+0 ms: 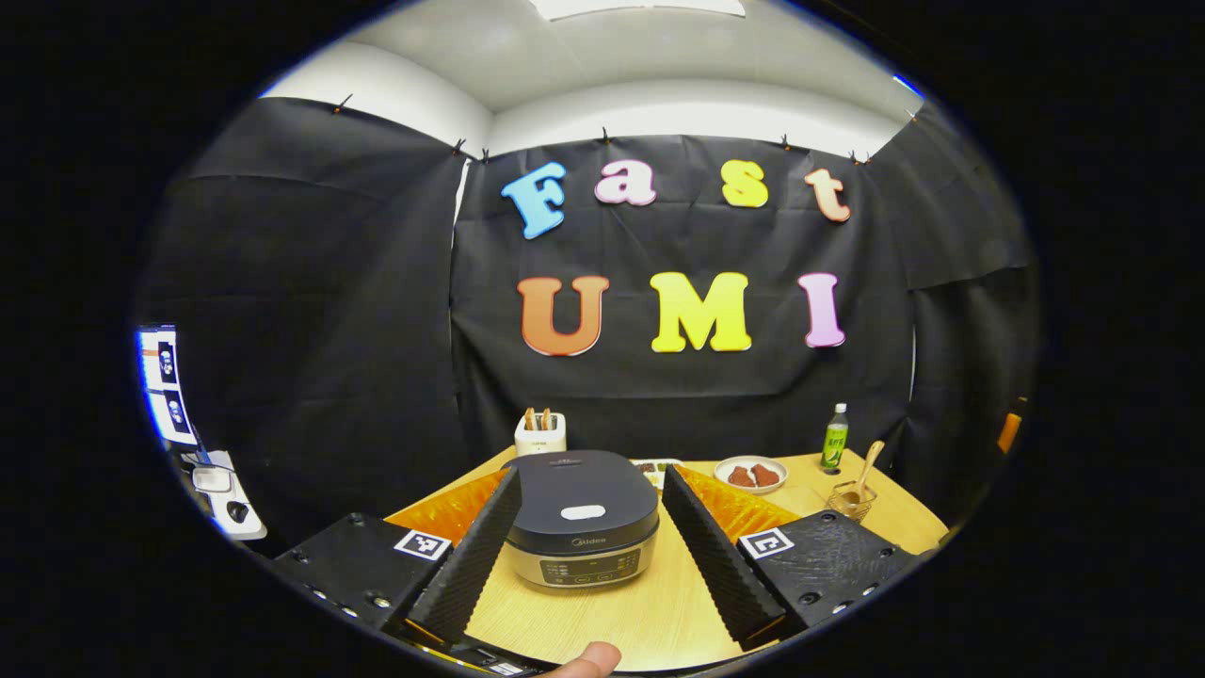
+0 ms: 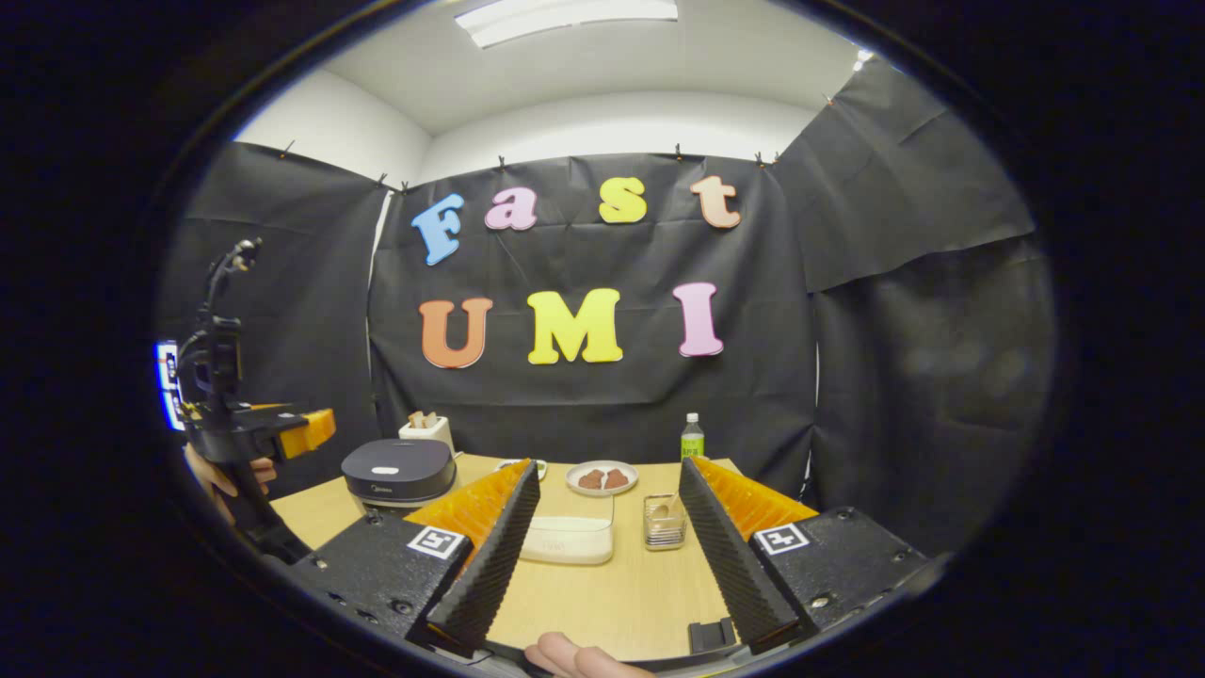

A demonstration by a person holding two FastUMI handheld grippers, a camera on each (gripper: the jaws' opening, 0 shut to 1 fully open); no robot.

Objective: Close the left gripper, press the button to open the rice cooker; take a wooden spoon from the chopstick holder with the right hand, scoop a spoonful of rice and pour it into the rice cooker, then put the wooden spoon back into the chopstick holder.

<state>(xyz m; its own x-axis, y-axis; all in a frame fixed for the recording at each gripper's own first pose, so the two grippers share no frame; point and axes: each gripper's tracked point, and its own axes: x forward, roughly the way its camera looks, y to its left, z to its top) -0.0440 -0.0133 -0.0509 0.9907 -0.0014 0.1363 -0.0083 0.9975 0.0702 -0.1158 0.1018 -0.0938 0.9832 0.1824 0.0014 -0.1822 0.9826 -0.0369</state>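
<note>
The dark rice cooker (image 1: pixel 581 527) stands on the wooden table with its lid down and a white button (image 1: pixel 583 512) on top. My left gripper (image 1: pixel 593 471) is open, its fingers either side of the cooker and just short of it. A wooden spoon (image 1: pixel 866 466) leans in the wire chopstick holder (image 1: pixel 852 494) at the right. In the right gripper view, my right gripper (image 2: pixel 608 466) is open and holds nothing. Ahead of it sit a clear rice container (image 2: pixel 568 540) and the chopstick holder (image 2: pixel 665 523). The cooker (image 2: pixel 398 474) is to the left, with the left gripper (image 2: pixel 306 431) beside it.
A plate (image 1: pixel 750 474) of brown food and a green bottle (image 1: pixel 834 438) stand at the back right. A white toaster (image 1: pixel 540 433) with bread stands behind the cooker. The table edge (image 1: pixel 904 508) drops off near the chopstick holder. A hand (image 2: pixel 221 476) holds the left gripper.
</note>
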